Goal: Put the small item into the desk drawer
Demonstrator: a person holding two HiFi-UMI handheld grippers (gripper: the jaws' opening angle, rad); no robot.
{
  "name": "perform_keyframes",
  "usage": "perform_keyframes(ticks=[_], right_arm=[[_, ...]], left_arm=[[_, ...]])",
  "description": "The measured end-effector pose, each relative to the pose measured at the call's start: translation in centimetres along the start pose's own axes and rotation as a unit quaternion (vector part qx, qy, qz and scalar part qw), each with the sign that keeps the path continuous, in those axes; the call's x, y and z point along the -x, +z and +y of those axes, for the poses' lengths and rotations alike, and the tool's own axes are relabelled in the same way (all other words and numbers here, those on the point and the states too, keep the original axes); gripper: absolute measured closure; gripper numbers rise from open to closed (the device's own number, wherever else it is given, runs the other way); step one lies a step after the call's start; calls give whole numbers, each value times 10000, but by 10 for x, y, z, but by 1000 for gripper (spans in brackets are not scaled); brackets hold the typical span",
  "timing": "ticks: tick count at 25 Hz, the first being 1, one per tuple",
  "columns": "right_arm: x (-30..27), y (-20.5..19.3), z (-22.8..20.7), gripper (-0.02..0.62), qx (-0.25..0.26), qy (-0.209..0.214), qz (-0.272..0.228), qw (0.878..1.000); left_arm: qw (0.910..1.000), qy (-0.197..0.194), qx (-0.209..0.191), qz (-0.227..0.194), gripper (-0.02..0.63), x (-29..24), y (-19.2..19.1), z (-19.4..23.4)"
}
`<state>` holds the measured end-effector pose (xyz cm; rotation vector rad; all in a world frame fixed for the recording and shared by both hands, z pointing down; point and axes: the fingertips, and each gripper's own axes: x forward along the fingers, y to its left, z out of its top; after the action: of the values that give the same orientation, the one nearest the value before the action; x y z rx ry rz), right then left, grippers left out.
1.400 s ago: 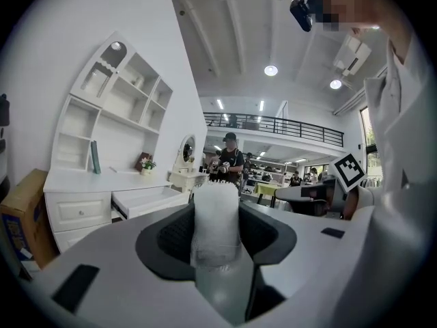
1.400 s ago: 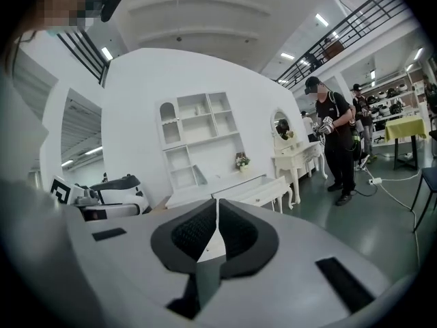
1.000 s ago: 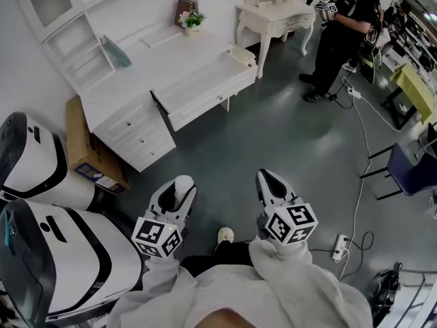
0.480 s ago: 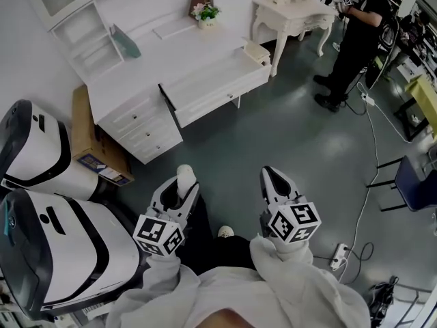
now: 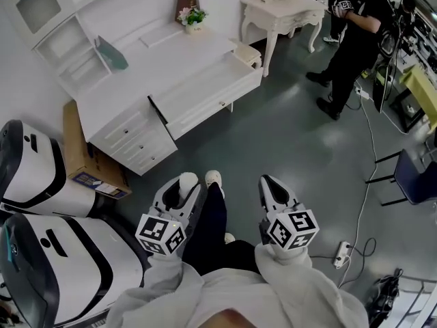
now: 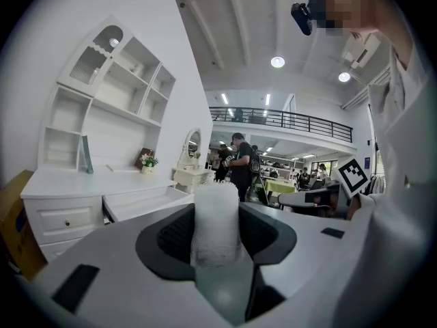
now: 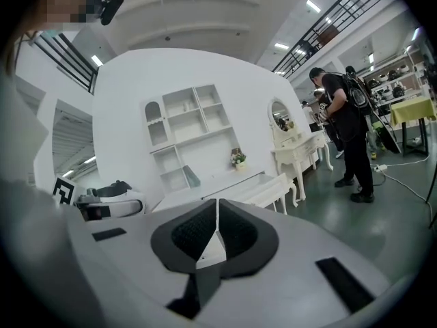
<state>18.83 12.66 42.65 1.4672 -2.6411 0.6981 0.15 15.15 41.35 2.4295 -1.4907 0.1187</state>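
Note:
My left gripper (image 5: 179, 188) is shut on a small white cylinder-shaped item (image 5: 187, 181) that stands upright between the jaws. The left gripper view shows this item (image 6: 216, 219) with a rough, foam-like surface, rising above the left gripper (image 6: 217, 241). My right gripper (image 5: 272, 186) is shut with nothing in it; its jaws meet in the right gripper view (image 7: 217, 232). The white desk (image 5: 136, 70) stands ahead across the floor, its long drawer (image 5: 205, 91) pulled open. Both grippers are well short of it.
A cardboard box (image 5: 85, 157) leans by the desk's small-drawer unit (image 5: 133, 139). Large white machines (image 5: 41, 183) stand at the left. A person (image 5: 355, 33) stands by a white dressing table (image 5: 280, 9). A power strip (image 5: 339, 250) and a cable lie right, beside a chair (image 5: 410, 176).
A dark trouser leg with a white shoe has stepped forward between the two grippers. The view has swayed slightly. Both grippers keep their states and the item stays held.

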Motion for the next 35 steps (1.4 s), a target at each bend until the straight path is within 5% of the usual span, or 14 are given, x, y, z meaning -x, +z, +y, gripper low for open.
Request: perform_keyframes(ticks=[12,35], right_arm=[[-76,34,-29,558,18,-158,26,9999],[-299,145,-77,558,165,-133,-160,9996]], left_arm=[[9996,-261,51,23,416,-79,24,46],[9992,-382,-24,-76,416,-264,111,203]])
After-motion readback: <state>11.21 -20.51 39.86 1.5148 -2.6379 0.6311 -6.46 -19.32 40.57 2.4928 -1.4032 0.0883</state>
